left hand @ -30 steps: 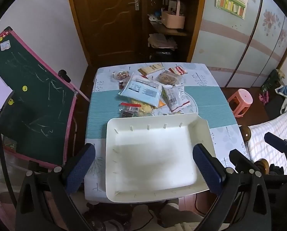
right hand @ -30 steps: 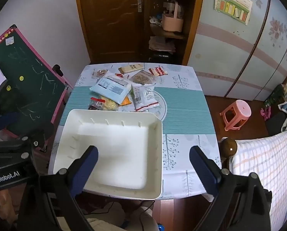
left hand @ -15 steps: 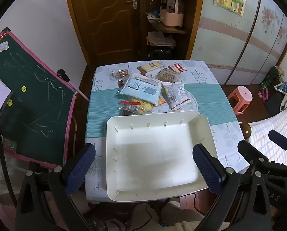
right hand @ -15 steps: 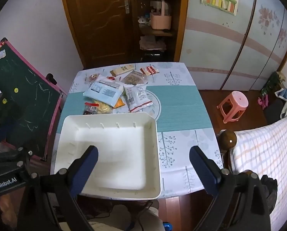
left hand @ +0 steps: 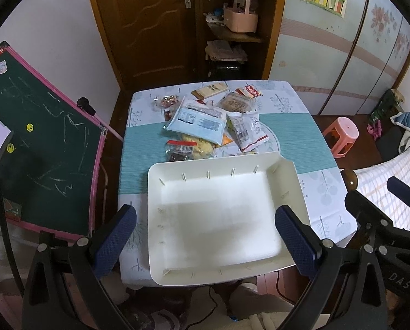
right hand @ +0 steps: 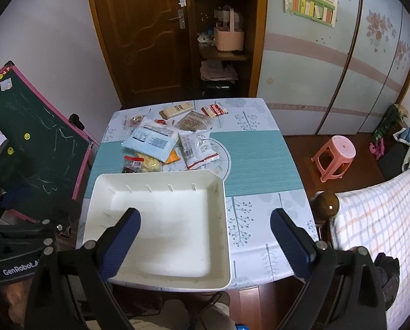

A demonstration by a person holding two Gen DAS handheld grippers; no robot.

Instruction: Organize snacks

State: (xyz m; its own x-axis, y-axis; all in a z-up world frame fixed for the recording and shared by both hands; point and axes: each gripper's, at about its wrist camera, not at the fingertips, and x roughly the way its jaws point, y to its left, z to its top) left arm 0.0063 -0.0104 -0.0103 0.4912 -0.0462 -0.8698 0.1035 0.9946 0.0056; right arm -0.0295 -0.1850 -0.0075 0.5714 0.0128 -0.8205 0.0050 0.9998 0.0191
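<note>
A wide white tray (left hand: 290, 170) (right hand: 224, 192) sits empty at the near edge of the table, overhanging it slightly. Beyond it lies a pile of snack packets: a pale blue bag (left hand: 198, 122) (right hand: 151, 140), a white packet with a red edge (left hand: 247, 130) (right hand: 198, 148), a clear bag of yellow pieces (left hand: 196, 147) (right hand: 147, 163), a brown round packet (left hand: 236, 103) (right hand: 194, 121). My left gripper (left hand: 206, 240) hangs open high above the tray. My right gripper (right hand: 205, 243) is open too, above the tray's right side. Neither holds anything.
A green chalkboard in a pink frame (left hand: 34, 143) leans left of the table. A pink stool (right hand: 334, 156) and a bed with a checked cover (right hand: 380, 220) stand to the right. A brown door and shelves (left hand: 232, 27) lie behind the table (left hand: 301, 143).
Both grippers have risen and drawn back a little, so the table looks smaller and more of the room shows. The tray and snacks have not moved.
</note>
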